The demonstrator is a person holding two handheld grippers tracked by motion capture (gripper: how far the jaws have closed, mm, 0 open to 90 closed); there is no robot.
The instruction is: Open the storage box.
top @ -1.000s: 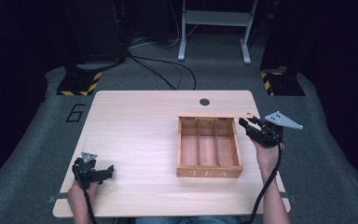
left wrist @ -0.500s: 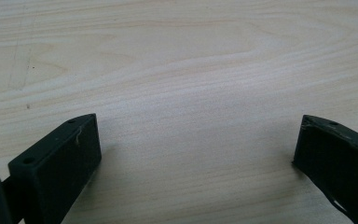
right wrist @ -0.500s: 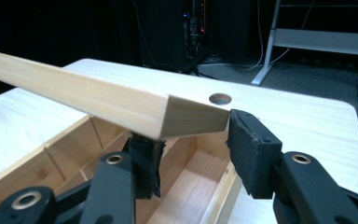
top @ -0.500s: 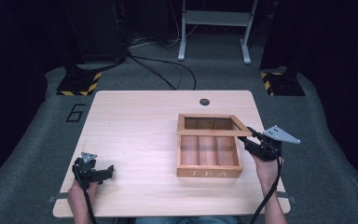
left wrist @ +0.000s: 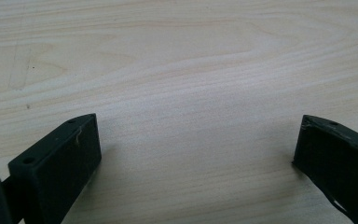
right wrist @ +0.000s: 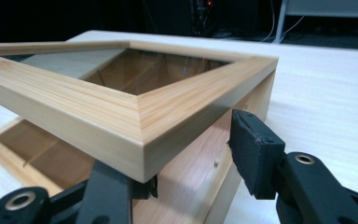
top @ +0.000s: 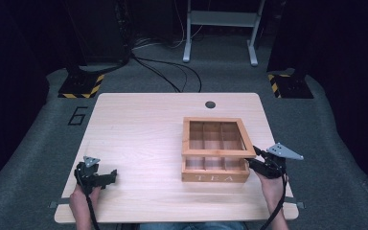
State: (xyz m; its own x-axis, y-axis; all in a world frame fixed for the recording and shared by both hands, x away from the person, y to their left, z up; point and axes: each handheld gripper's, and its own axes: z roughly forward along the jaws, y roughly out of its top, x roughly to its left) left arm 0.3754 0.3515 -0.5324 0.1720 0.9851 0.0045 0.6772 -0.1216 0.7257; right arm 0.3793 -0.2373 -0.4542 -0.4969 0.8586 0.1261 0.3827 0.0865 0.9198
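From the high view, the wooden tea box (top: 214, 170) sits on the table (top: 139, 129) right of centre, its windowed lid (top: 217, 137) tilted up off the front edge and hinged along the far side. Your right gripper (top: 260, 165) is at the lid's near right corner; your left gripper (top: 103, 177) rests near the table's front left, well apart from the box. Judging by this, you are swinging the lid open, so follow its arc up and away from you rather than pulling straight up, or the box may slide.

In the left gripper view, your left gripper (left wrist: 191, 154) has its jaws spread wide over bare tabletop (left wrist: 186, 70), pinching nothing. Consider bringing it across to steady the box base if it starts to shift.

In the right gripper view, your right gripper (right wrist: 186, 158) has its jaws apart, the left one tucked under the lid's corner (right wrist: 144, 140), the right one standing clear beside the box's side wall (right wrist: 200, 177). You are lifting by a hook, not a pinch; keep that jaw well under the frame so the corner cannot slip off.
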